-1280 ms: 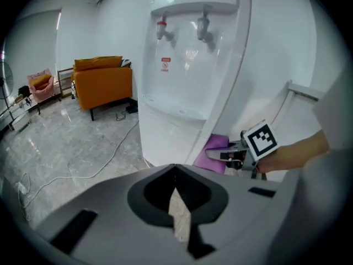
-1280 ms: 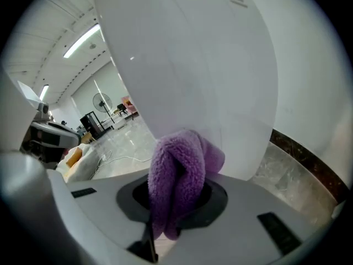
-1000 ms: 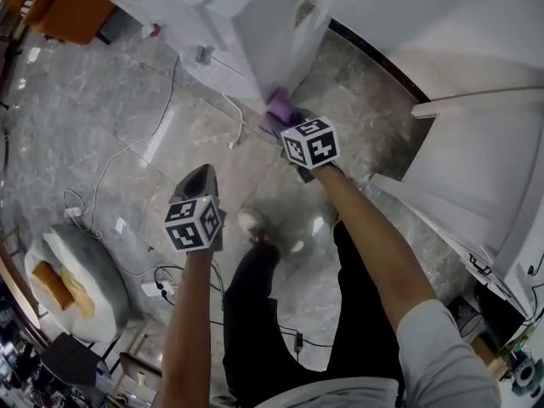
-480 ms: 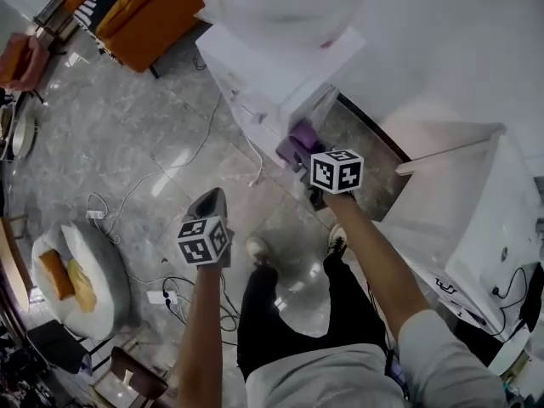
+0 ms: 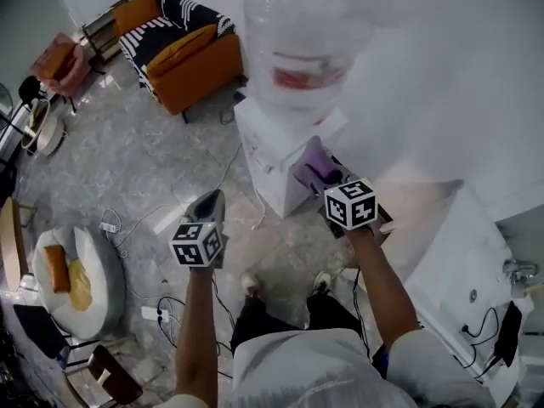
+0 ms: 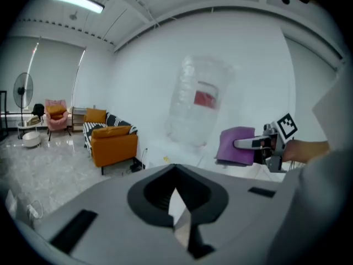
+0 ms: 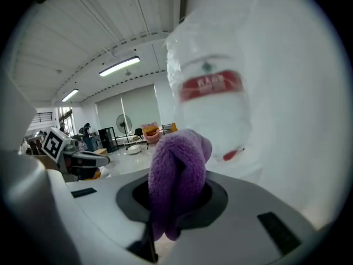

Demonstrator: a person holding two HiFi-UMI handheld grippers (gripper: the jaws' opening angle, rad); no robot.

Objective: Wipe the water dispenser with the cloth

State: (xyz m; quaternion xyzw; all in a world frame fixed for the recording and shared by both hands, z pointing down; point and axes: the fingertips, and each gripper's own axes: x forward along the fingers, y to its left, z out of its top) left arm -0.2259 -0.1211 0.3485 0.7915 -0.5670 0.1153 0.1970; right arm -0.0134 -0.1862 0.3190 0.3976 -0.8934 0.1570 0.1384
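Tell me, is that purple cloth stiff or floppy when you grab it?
Probably floppy: the purple cloth bunches and folds over itself where the right gripper pinches it. It is likely light too, since that one pinch seems to hold the whole thing up. Its fuzzy surface suggests it won't slip out easily.

grey marble floor (image 5: 127, 155) | orange sofa (image 5: 197, 68) | white walls (image 6: 144, 87) | ceiling strip light (image 6: 75, 0)
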